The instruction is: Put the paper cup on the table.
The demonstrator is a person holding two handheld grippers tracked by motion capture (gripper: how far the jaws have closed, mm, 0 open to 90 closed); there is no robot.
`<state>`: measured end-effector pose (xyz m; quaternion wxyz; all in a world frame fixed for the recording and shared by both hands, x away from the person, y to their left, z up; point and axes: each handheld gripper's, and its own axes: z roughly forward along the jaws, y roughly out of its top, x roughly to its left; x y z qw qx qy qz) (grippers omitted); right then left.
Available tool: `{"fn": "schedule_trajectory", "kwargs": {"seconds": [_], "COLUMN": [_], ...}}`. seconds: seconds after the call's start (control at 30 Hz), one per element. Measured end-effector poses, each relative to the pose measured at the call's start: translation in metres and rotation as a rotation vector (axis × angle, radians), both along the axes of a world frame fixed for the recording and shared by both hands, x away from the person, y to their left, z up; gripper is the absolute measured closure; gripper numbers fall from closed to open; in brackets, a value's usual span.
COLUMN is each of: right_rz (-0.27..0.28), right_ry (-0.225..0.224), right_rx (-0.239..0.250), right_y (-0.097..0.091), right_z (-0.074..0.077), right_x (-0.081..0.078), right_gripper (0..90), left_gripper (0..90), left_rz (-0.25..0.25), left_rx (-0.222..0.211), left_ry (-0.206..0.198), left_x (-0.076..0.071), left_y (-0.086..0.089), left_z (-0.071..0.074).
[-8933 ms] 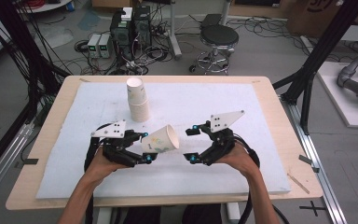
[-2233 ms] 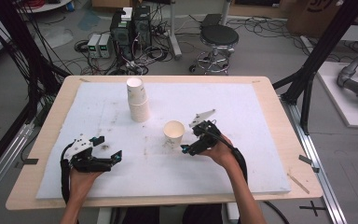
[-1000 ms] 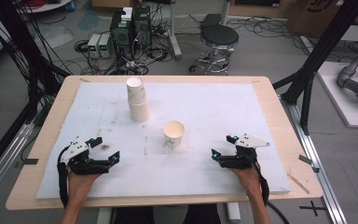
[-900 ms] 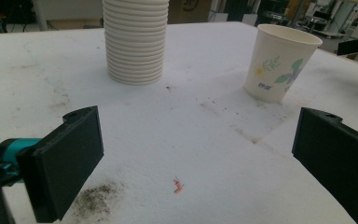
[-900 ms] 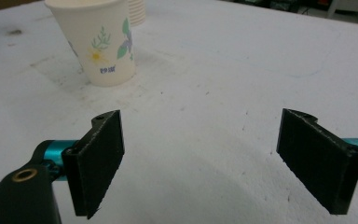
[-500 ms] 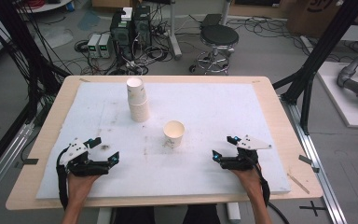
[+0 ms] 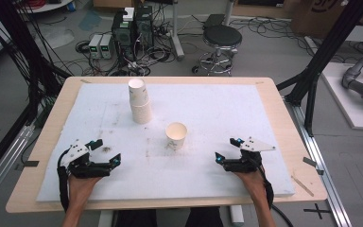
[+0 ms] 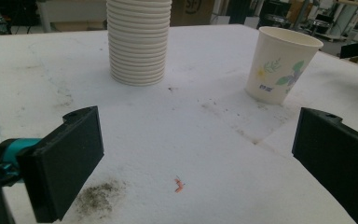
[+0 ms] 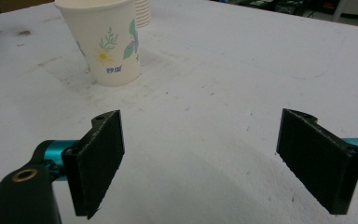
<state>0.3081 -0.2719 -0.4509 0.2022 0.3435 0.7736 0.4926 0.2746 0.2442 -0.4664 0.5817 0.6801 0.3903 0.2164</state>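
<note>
A white mat point(image 7: 227, 109) covers the wooden surface point(image 7: 52, 113), and it has dark smudges point(image 8: 95, 198) and a small pink scrap point(image 8: 179, 185) on it. Behind the surface, on the floor, stand a black stool point(image 7: 222, 38), computer boxes point(image 7: 132, 26) and many cables point(image 7: 23, 52).

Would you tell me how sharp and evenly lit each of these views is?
High view: even light, soft shadow beside the single cup. Left gripper view: cup stack crisp, background soft. Right gripper view: cup print readable, near jaws slightly blurred, no glare.
</note>
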Motion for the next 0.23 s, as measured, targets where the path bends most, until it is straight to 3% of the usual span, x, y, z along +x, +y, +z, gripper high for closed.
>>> {"fn": "schedule_trajectory", "kwargs": {"seconds": [0.23], "right_rz": [0.008], "right_ry": [0.022], "right_rx": [-0.010], "right_y": [0.0008], "right_z": [-0.0005], "right_x": [0.0027], "right_gripper": [14.8], "left_gripper": [1.8], "left_rz": [0.001], "left_rx": [0.011], "left_ry": [0.012], "left_x": [0.0009], "left_y": [-0.0010], "left_z": [0.0003]}}
